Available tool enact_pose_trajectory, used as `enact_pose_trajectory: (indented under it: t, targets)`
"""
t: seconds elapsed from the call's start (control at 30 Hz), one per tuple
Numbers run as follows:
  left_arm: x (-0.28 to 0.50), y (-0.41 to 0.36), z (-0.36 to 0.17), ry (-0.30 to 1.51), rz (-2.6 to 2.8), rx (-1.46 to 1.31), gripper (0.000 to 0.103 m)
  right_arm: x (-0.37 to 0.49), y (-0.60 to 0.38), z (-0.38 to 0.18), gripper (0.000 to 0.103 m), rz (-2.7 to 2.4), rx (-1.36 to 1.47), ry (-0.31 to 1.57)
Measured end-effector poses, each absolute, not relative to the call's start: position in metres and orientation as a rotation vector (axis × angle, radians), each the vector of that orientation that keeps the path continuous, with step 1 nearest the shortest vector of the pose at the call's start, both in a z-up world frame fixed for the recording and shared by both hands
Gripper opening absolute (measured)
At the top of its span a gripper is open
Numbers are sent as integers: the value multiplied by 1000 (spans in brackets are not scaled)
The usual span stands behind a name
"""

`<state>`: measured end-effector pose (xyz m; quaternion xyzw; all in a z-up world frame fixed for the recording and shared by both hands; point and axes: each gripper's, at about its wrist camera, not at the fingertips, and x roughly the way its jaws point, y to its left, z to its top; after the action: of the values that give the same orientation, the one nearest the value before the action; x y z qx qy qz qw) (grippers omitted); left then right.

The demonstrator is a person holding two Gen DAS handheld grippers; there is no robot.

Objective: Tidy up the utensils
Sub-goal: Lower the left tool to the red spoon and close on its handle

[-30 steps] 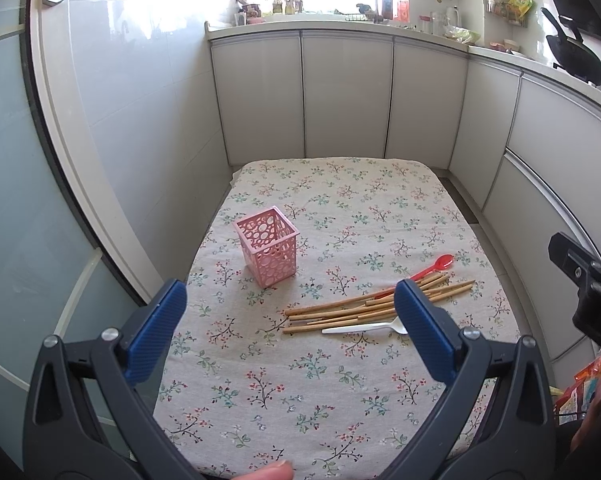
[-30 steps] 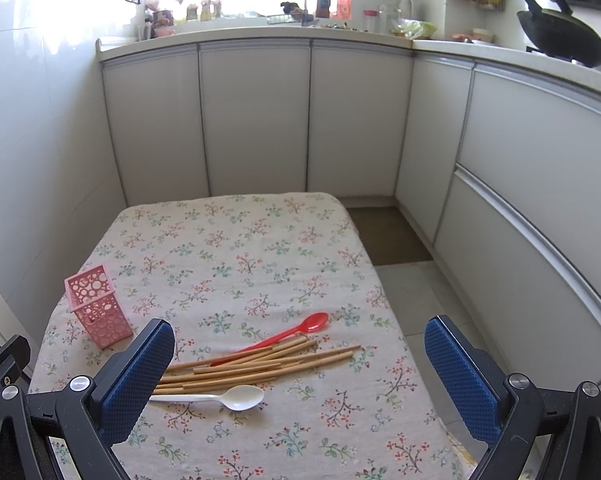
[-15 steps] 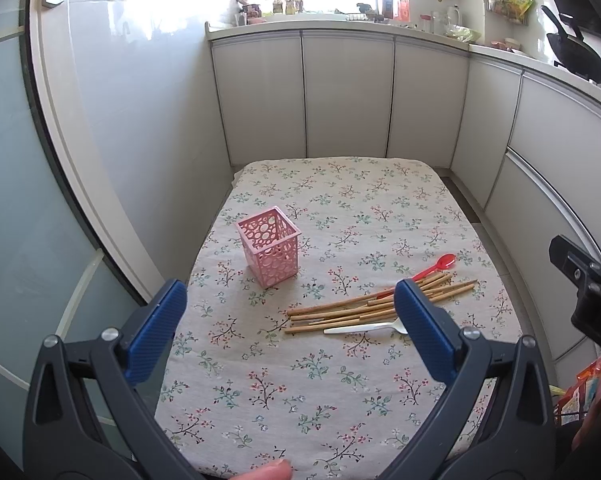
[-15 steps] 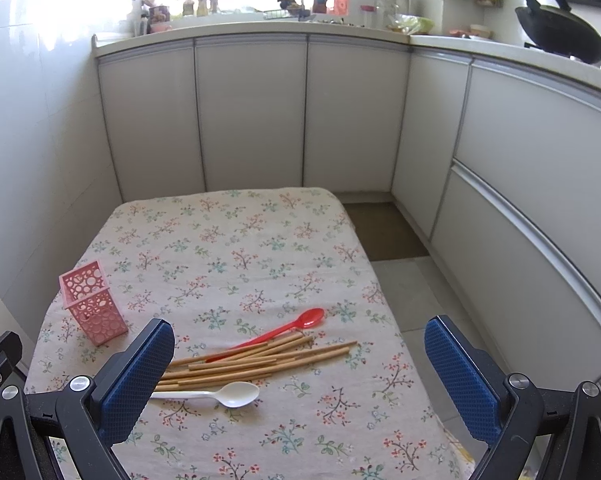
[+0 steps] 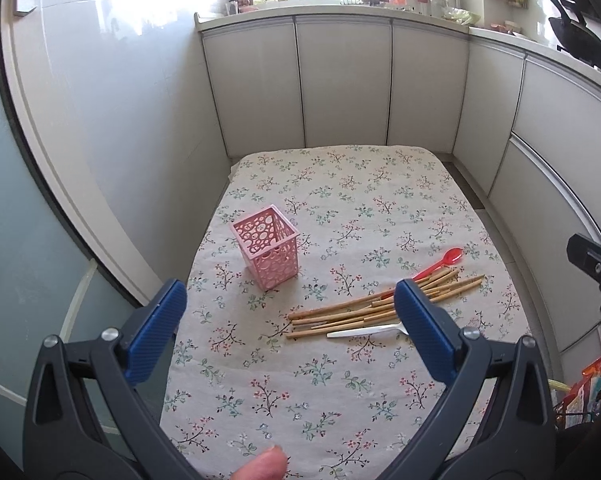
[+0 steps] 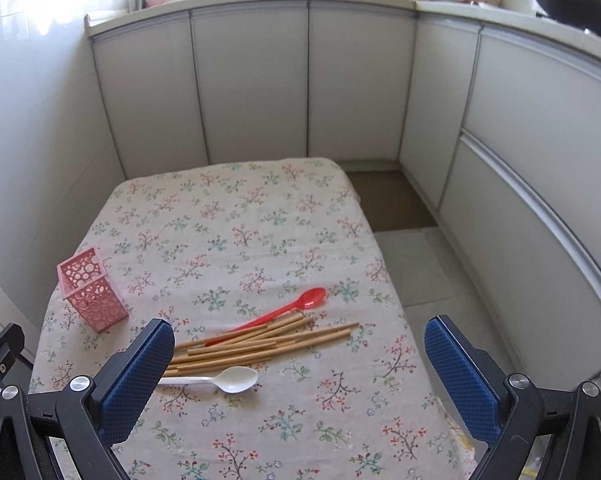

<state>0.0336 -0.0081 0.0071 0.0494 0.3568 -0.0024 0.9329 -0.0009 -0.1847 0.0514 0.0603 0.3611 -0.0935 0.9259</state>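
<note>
A pink perforated holder stands upright on the floral tablecloth, also in the right wrist view. A pile of wooden chopsticks lies to its right, with a red spoon behind it and a white spoon in front. My left gripper is open and empty above the table's near side. My right gripper is open and empty over the utensils' near side.
White kitchen cabinets curve around the back and right. A tiled wall runs along the left table edge. A black pan sits on the counter at right. Floor shows right of the table.
Both grippers have tilted down and moved slightly forward toward the table. The utensils and holder have not moved.
</note>
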Motion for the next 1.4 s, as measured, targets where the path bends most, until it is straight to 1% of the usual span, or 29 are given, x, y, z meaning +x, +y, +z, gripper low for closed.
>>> enact_pose_trajectory:
  t: [0.23, 0.43, 0.5, 0.53, 0.57, 0.63, 0.7, 0.73, 0.83, 1.0, 1.13, 1.23, 1.4]
  targets:
    - [94, -38, -17, 886, -137, 151, 103, 53, -216, 37, 103, -188, 142, 881]
    - [149, -77, -64, 1083, -325, 150, 103, 95, -255, -18, 103, -178, 232, 1015]
    - [168, -92, -84, 1144, -391, 129, 100, 105, -269, -40, 102, -181, 267, 1071]
    - [177, -98, -92, 1172, -423, 114, 98, 109, -275, -48, 100, -180, 279, 1093]
    - [186, -106, -100, 1198, -457, 97, 95, 113, -282, -56, 96, -177, 294, 1114]
    - [204, -123, -117, 1247, -521, 69, 90, 117, -294, -68, 92, -173, 332, 1140]
    - [219, -140, -132, 1285, -572, 48, 81, 119, -308, -81, 88, -153, 402, 1164]
    - [227, -151, -141, 1308, -601, 36, 79, 120, -313, -87, 84, -146, 428, 1176]
    - [243, -179, -159, 1356, -653, 40, 68, 123, -325, -101, 83, -157, 474, 1199]
    - [255, -228, -186, 1371, -706, 158, 65, 128, -332, -111, 83, -180, 466, 1222]
    - [253, -255, -195, 1361, -728, 233, 64, 129, -336, -114, 83, -192, 461, 1236]
    - [248, -272, -196, 1332, -720, 317, 59, 127, -341, -115, 83, -208, 465, 1235]
    - [249, -285, -198, 1305, -651, 408, 34, 124, -346, -115, 83, -223, 480, 1236]
